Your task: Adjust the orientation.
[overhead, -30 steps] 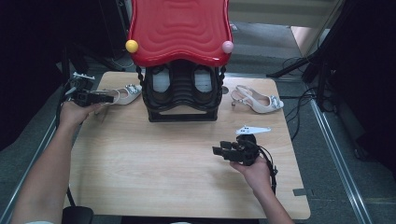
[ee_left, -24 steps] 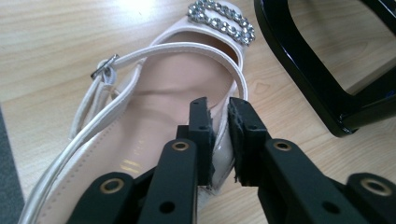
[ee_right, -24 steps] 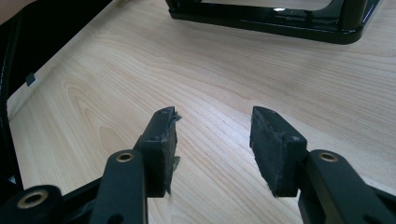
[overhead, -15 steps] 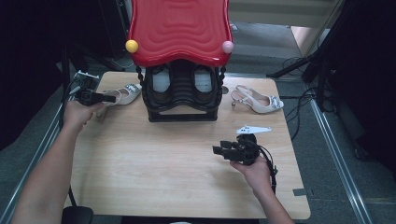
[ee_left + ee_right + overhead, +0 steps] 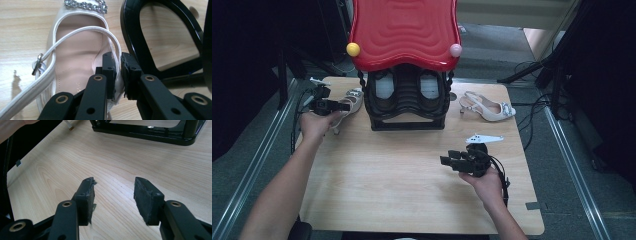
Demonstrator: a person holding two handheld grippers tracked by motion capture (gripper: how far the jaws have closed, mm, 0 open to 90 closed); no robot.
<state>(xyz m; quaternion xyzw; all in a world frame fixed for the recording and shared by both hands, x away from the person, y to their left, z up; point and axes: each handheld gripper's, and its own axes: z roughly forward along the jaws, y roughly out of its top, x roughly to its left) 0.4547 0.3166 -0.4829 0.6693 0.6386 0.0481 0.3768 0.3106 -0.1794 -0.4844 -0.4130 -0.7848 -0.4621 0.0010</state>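
A white slingback heel (image 5: pixel 355 96) with a rhinestone buckle lies at the table's left, beside the black shoe rack (image 5: pixel 407 122). My left gripper (image 5: pixel 343 106) reaches over it. In the left gripper view the jaws (image 5: pixel 118 61) are shut on the side wall of this shoe (image 5: pixel 75 62), by the thin heel strap. The matching heel (image 5: pixel 488 107) lies on the table to the right of the rack. My right gripper (image 5: pixel 447 160) hovers low over bare wood at the front right, and its open jaws (image 5: pixel 113 191) hold nothing.
The rack carries a wavy red top (image 5: pixel 404 30) with a yellow knob and a pink knob, and a dark pair of shoes sits inside. Its curved black foot (image 5: pixel 140 47) stands close to my left jaws. Metal rails and cables run along both sides of the table (image 5: pixel 402 190).
My left gripper has shifted a little to the right, over the white heel toward the rack. The right hand has stayed where it was.
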